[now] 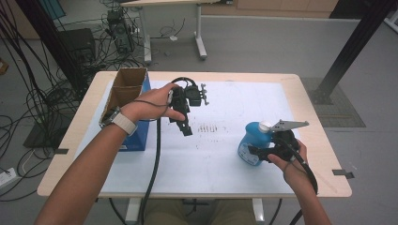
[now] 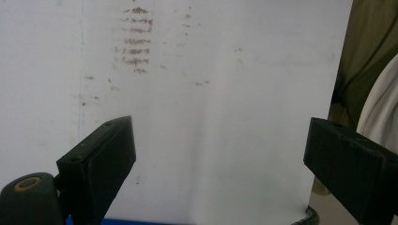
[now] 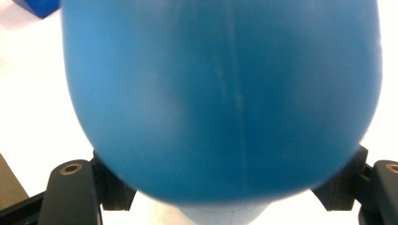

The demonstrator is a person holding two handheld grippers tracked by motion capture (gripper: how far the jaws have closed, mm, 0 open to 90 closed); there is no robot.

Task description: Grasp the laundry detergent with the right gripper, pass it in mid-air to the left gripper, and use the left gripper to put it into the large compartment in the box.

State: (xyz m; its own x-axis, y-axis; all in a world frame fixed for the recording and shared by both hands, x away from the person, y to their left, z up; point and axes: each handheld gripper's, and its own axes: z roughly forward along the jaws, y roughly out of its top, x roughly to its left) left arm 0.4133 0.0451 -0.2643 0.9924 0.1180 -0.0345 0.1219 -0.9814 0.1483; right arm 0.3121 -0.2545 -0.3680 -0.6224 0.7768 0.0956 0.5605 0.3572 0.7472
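- A wooden-edged desk (image 1: 313, 123) carries a white sheet (image 1: 211, 154) over most of its top; faint reddish smudges (image 1: 210, 127) mark the sheet near its middle.
- The left gripper (image 1: 184, 123) is held above the sheet, toward the desk's far left part, its jaws pointing down and toward the near edge. In the left gripper view its two black jaws stand wide apart with only the smudged sheet (image 2: 211, 93) between them, gripping nothing.
- The right gripper (image 1: 263, 153) sits near the desk's right edge, with a grey three-cornered plate (image 1: 288, 124) on top.
- Its jaws are spread around a blue bottle (image 1: 251, 140) with a white cap (image 1: 265, 126); in the right gripper view the rounded blue body (image 3: 220, 93) bulges between both jaws, pressed against each.
- An open cardboard box (image 1: 124, 91) with blue sides stands at the desk's far left corner, just beside the person's left hand (image 1: 152, 105).
- Cables lie on the floor beyond the desk's left edge.
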